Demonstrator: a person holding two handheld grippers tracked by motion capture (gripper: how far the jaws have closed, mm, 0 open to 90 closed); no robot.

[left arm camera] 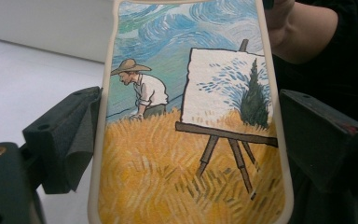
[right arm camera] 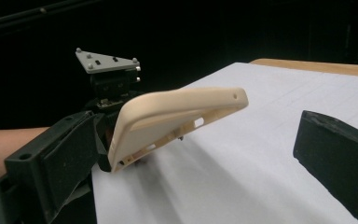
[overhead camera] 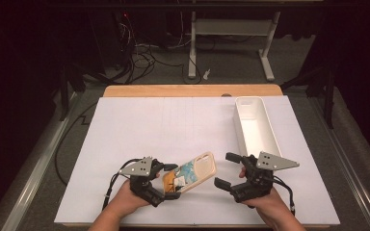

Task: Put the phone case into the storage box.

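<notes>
White bin (overhead camera: 265, 126), seemingly empty.

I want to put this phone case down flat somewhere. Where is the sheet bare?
Bare: the white sheet left of the white bin, from the far edge to the grippers. Crowded: near edge, where left gripper holds the phone case beside right gripper.

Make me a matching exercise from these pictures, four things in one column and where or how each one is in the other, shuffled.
1. phone case
2. white bin
3. left gripper
4. right gripper

a. open, holding nothing
b. on the table's far right
c. shut on the case
d. held tilted above the table

Pairs: 1-d, 2-b, 3-c, 4-a
</notes>
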